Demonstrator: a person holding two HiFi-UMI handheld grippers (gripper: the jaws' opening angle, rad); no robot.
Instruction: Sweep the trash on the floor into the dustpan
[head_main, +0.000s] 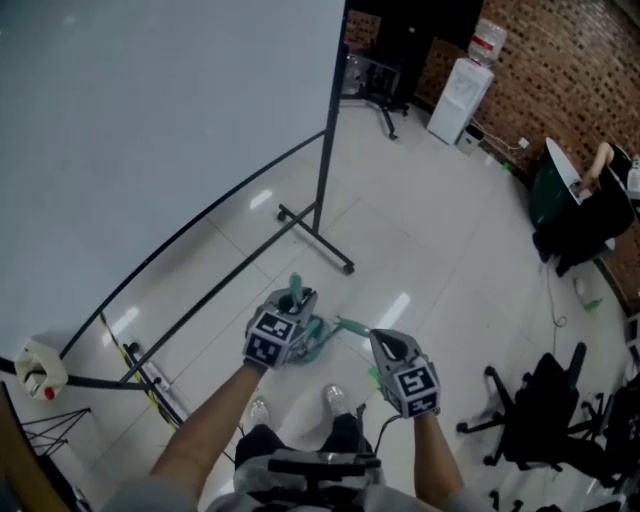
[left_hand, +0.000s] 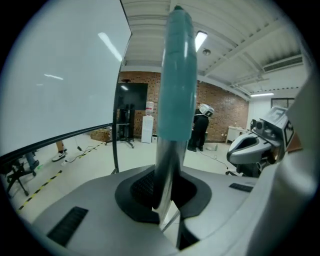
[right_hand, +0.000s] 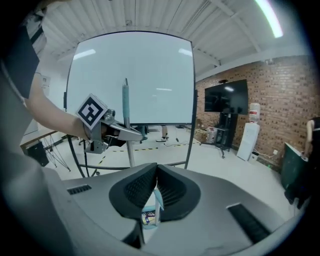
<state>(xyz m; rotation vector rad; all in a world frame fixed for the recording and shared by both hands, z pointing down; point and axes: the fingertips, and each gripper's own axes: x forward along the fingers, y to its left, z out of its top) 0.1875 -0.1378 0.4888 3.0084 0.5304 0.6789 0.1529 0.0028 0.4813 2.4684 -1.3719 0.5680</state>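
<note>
The person stands on the white floor (head_main: 430, 230) next to a big whiteboard (head_main: 150, 120), with a tool in each hand. The left gripper (head_main: 297, 303) is squeezed tight on the broom handle (left_hand: 176, 75), a shiny pole with a teal top that sticks up between its jaws. The right gripper (head_main: 378, 340) is almost fully closed on a thin teal handle (right_hand: 156, 197). I think this handle belongs to the dustpan. It reaches across toward a teal shape (head_main: 318, 338) low down between the two grippers, just in front of the person's shoes (head_main: 335, 397). I cannot tell if that shape is the pan or the broom head. A small bit with bright print (right_hand: 148, 218) shows under the right jaws, but it is too small to name. I cannot find any trash on the floor for sure. So both tools look picked up, and the sweeping looks like it has not started yet. Next, the pan's front edge needs to lie flat on the floor near the trash. The right hand has to hold it steady. Then the left hand needs to drag the broom toward the pan in short, soft pushes, so nothing flies past it or slips under the edge.
</note>
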